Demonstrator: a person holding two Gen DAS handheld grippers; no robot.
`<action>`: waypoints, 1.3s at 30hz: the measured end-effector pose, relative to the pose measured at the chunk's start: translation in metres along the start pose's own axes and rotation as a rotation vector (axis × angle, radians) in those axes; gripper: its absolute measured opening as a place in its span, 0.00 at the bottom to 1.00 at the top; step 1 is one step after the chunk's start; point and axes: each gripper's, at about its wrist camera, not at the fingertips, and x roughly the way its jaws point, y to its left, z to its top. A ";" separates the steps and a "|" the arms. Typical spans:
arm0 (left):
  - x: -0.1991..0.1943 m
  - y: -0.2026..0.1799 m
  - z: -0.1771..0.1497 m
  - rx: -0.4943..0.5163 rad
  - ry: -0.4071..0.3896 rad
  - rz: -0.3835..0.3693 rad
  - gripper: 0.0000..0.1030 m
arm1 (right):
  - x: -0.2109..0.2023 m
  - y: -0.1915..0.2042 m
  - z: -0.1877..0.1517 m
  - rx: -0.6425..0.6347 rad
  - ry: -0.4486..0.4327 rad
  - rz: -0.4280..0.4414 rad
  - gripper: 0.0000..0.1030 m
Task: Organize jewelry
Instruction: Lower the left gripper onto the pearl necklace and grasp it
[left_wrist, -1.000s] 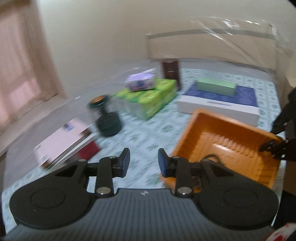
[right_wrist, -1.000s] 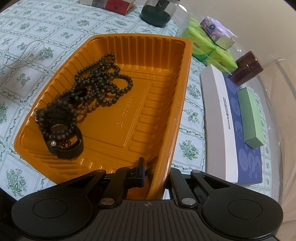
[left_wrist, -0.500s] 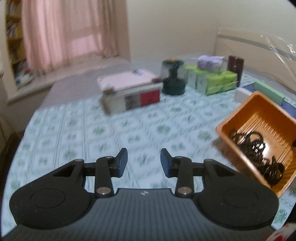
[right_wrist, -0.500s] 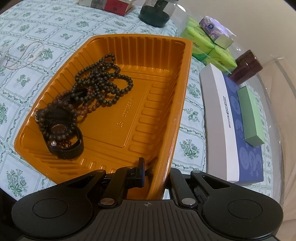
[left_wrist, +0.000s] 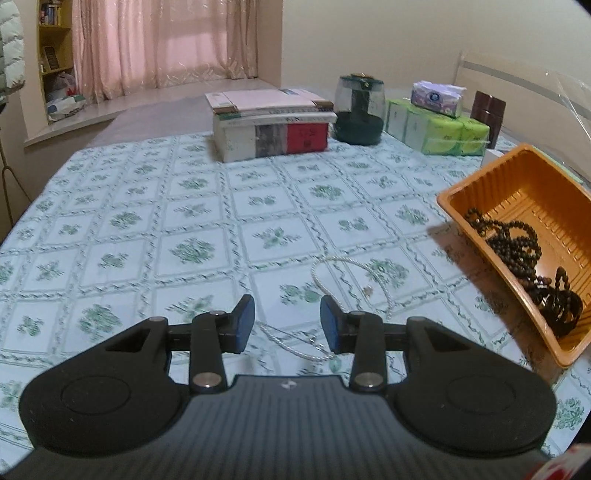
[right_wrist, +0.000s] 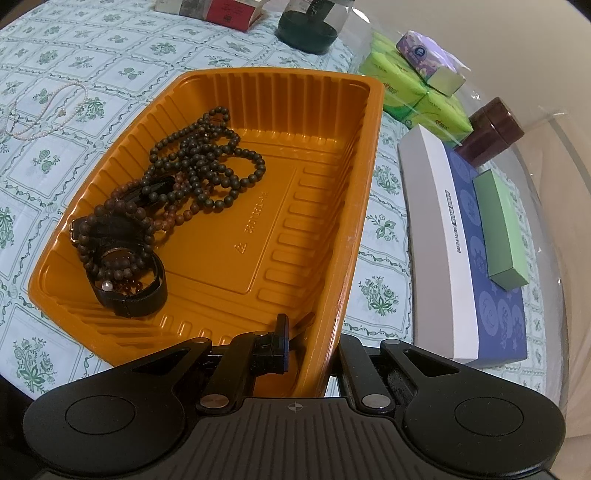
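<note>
Item: thin white pearl-bead necklace (left_wrist: 334, 291), lying loose on the floral-clothed table (left_wrist: 147, 229), at nine o'clock of the orange ribbed plastic tray (right_wrist: 365, 155). Light, limp, slippery; best pinched at one strand. Left claw (left_wrist: 288, 321) is hovering spread, jaws just opened, nothing between. Right claw (right_wrist: 310, 354) is pinching the tray's wall.

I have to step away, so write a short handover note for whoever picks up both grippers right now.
Right gripper: shut on the near wall of the orange tray, holding it tilted.
Left gripper: open, nothing held, its jaws have just been opening, over the pearl necklace on the tablecloth.
Done: dark bead strands and black band are in the tray.
Left: pick up the pearl necklace and put it in the tray.
</note>
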 end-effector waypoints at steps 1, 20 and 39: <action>0.004 -0.003 -0.002 0.005 0.006 -0.004 0.34 | 0.000 0.000 0.000 0.001 0.000 0.000 0.06; 0.067 -0.041 -0.012 -0.020 0.079 -0.062 0.24 | 0.001 -0.002 -0.001 0.007 0.003 0.007 0.06; 0.096 -0.058 0.004 0.054 0.053 -0.099 0.13 | 0.004 -0.004 -0.002 0.015 0.005 0.010 0.06</action>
